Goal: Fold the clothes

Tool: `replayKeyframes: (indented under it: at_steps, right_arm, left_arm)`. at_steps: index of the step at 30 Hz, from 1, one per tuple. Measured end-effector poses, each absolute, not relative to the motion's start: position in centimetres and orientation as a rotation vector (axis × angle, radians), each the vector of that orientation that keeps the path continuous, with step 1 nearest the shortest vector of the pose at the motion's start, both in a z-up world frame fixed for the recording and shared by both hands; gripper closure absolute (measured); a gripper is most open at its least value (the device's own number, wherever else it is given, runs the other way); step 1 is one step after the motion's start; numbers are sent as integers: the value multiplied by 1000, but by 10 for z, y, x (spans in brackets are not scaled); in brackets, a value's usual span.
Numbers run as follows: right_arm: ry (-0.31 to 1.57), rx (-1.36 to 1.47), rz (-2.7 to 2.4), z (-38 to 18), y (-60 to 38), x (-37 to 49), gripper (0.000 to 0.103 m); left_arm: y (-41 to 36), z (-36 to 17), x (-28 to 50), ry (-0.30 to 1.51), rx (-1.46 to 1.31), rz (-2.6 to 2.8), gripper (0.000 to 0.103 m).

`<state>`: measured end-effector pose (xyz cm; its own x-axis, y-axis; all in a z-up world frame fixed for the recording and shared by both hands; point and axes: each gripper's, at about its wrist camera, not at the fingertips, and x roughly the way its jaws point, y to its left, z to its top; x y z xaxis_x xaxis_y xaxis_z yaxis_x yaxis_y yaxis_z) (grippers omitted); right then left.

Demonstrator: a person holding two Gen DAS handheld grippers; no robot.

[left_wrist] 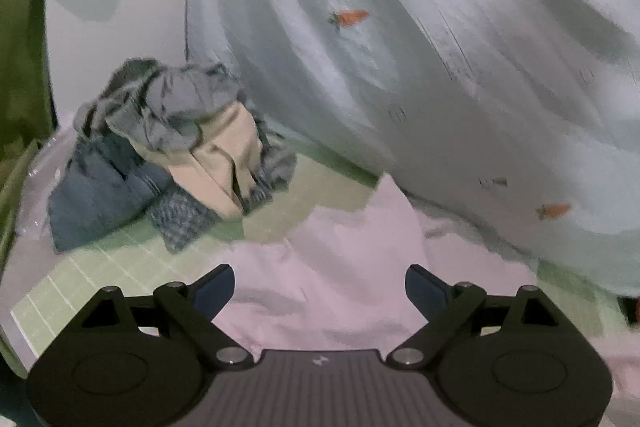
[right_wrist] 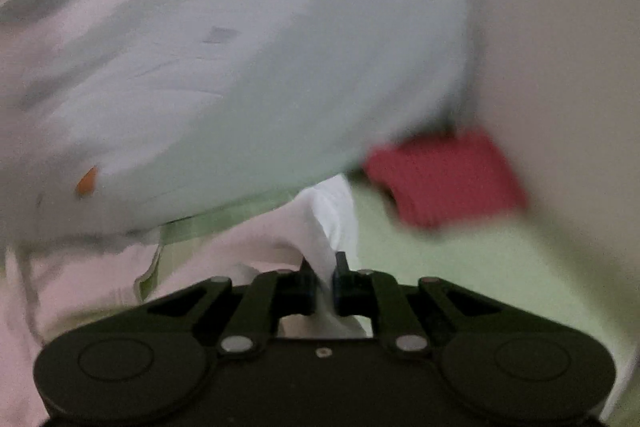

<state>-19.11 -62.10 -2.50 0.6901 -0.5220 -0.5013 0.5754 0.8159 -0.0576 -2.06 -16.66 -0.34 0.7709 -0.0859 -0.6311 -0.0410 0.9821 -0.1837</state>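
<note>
Pale pink garments: one [left_wrist: 320, 267] is lying near.
Clothes piles: one [left_wrist: 168, 147] is sitting far left.
Red cloths: one [right_wrist: 444, 179] is lying right.
Carrot prints: three are showing on the white sheet [left_wrist: 440, 47].

- I see a pale green gridded cutting mat [left_wrist: 120, 259] underneath everything.
- Behind the mat, a white carrot-printed bedsheet [left_wrist: 400, 47] hangs draped.

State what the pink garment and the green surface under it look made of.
Pink garment: soft, matte woven cloth, likely cotton; it creases and drapes limply. Green surface: smooth mat printed with pale grid lines, possibly vinyl or rubber; the blur leaves it open.
</note>
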Motion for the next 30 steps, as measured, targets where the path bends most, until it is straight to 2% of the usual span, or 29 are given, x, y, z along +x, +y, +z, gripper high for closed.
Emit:
replayKeyframes:
  at_steps: [2, 4, 7, 9, 10, 12, 13, 16, 24, 29, 30]
  right_arm:
    - [595, 11, -460, -40, -589, -164, 90]
    - [686, 37, -297, -75, -563, -144, 82]
    - [857, 89, -162, -120, -535, -132, 82]
    - [835, 74, -165, -117, -529, -146, 77]
    - [816, 66, -165, -111, -530, -154, 63]
    - [746, 102, -216, -95, -546, -168, 43]
    - [709, 124, -246, -87, -555, -175, 39]
    - [648, 278, -339, -78, -597, -196, 30]
    - [618, 510, -463, -104, -677, -205, 24]
    - [531, 618, -526, -113, -710, -208, 13]
    - [521, 611, -529, -113, -715, -210, 8]
  left_arm:
    - [-174, -9, -23, 719, -196, -40, 11]
    - [-180, -14, -25, 742, -204, -55, 11]
    - [-190, -20, -27, 766, -209, -78, 11]
    - [-196, -21, -31, 767, -187, -81, 11]
    - [-197, -23, -33, 767, -182, -77, 10]
    - [-198, -28, -35, 783, -195, -63, 9]
    - [-198, -31, -36, 794, -210, -56, 9]
    - [-200, -37, -39, 816, -234, -37, 9]
    - [-217, -35, -45, 813, -219, -29, 9]
    - [-229, -34, -53, 809, -221, 9, 8]
    - [-232, -34, -54, 812, -220, 17, 8]
